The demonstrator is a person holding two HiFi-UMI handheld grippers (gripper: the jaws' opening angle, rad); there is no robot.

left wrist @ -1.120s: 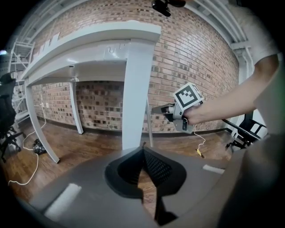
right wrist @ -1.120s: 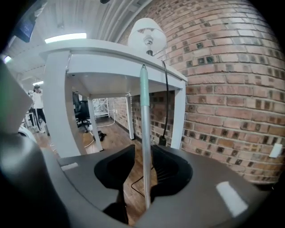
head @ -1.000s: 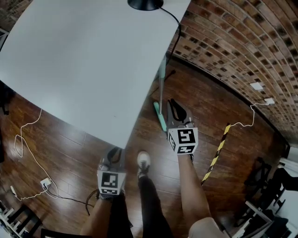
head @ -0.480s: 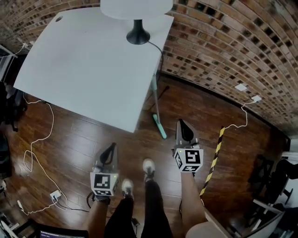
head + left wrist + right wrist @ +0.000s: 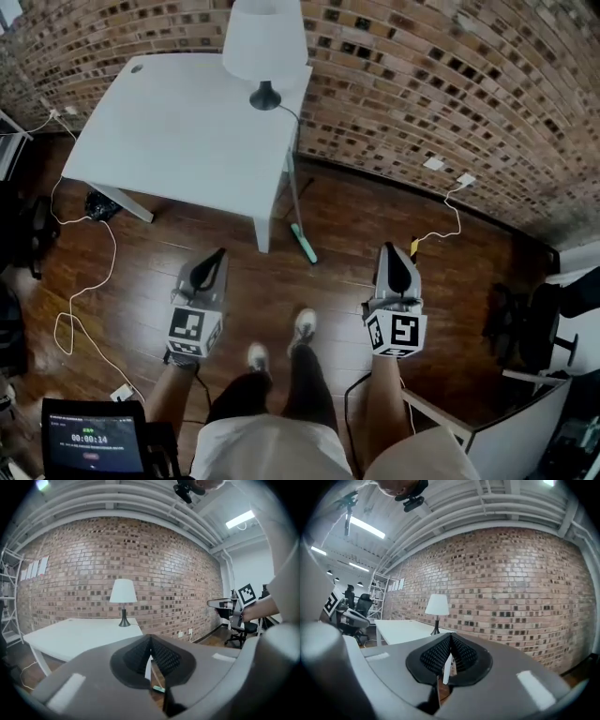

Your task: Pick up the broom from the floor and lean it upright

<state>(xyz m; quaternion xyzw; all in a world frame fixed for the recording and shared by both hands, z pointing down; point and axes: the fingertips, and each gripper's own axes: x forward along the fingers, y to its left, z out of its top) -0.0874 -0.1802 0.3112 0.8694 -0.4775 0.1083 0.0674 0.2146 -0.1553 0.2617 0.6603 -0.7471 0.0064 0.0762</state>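
The broom stands upright in the head view. Its teal head rests on the wood floor and its thin handle leans against the white table's near corner. My left gripper is raised left of the broom, shut and empty. My right gripper is raised to the broom's right, also shut with nothing in it. In the left gripper view the shut jaw tips frame the teal head far below. In the right gripper view, past the shut tips, a white table leg shows.
A white table with a white lamp stands against the curved brick wall. Cables trail over the floor at left, a white cord at right. Office chairs stand far right. My feet are between the grippers.
Both grippers have risen and drawn back from the broom. The right jaws, open beside the handle a second ago, have shut. The broom stays leaning on the table.
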